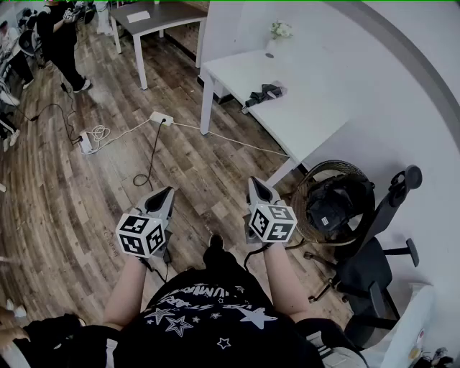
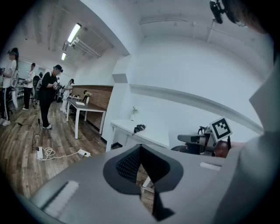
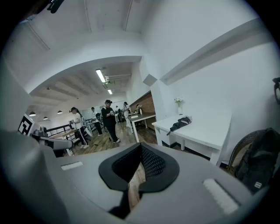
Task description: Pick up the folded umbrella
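Observation:
The folded umbrella (image 1: 262, 93) is black and lies on the white table (image 1: 316, 108), near that table's left edge. It shows small and far off in the left gripper view (image 2: 139, 128) and in the right gripper view (image 3: 179, 124). My left gripper (image 1: 167, 192) and right gripper (image 1: 256, 184) hang side by side over the wooden floor, well short of the table. Both point forward and slightly down. In their own views the left gripper (image 2: 141, 146) and the right gripper (image 3: 141, 145) have their tips together with nothing between them.
A small vase of flowers (image 1: 277, 32) stands at the table's far end. A round basket with a black bag (image 1: 334, 201) and a black office chair (image 1: 374, 266) sit to the right. A power strip with cables (image 1: 162, 117) lies on the floor. A person (image 1: 61, 36) stands far left by another table (image 1: 154, 18).

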Demonstrator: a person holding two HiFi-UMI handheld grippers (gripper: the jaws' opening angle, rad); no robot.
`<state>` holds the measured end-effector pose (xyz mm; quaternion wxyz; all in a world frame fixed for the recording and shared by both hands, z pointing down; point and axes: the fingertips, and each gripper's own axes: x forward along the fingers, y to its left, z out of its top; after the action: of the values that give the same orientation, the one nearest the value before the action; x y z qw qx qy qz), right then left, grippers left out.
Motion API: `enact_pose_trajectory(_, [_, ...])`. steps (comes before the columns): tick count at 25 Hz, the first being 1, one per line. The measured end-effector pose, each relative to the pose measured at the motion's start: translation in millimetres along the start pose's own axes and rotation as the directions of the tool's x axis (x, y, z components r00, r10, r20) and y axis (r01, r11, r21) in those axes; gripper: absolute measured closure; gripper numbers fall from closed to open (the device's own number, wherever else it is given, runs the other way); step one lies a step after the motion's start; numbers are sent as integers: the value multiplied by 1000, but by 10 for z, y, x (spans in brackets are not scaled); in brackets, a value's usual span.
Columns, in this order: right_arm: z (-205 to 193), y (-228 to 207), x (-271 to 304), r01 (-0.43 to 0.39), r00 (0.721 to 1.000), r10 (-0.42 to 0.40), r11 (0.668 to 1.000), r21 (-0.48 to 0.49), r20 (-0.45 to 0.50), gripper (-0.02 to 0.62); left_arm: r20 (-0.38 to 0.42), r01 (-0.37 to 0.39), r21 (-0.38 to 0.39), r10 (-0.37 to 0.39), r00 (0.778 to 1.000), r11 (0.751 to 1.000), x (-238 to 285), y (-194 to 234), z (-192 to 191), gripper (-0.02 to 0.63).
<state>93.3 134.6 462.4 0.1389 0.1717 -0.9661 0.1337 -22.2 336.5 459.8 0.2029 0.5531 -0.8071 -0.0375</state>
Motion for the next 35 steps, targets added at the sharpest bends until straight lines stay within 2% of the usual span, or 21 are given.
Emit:
enact_pose_trajectory(13, [-74, 238, 1, -35, 999, 34, 999, -33, -16, 578, 6, -13, -19, 13, 1000, 1000, -176, 128, -66, 603])
enact_pose_trajectory(21, [-209, 1, 22, 18, 999, -18, 1000, 8, -39, 578, -5, -43, -54, 42, 999, 998, -143, 300, -119, 603])
enact_pose_trajectory(25, [-173, -211, 268, 47, 998, -46, 998, 38, -34, 578, -14, -55, -53, 55, 998, 997, 74, 404, -86, 603])
enact_pose_trajectory(29, [-159, -378, 634, 43, 998, -40, 996, 74, -47, 578, -34, -62, -55, 60, 998, 997, 360, 492, -48, 603])
enact_pose_trajectory(35, [0, -761, 1266, 47, 997, -41, 994, 102, -61, 578, -59, -76, -69, 72, 996, 995, 1038, 722, 164, 603])
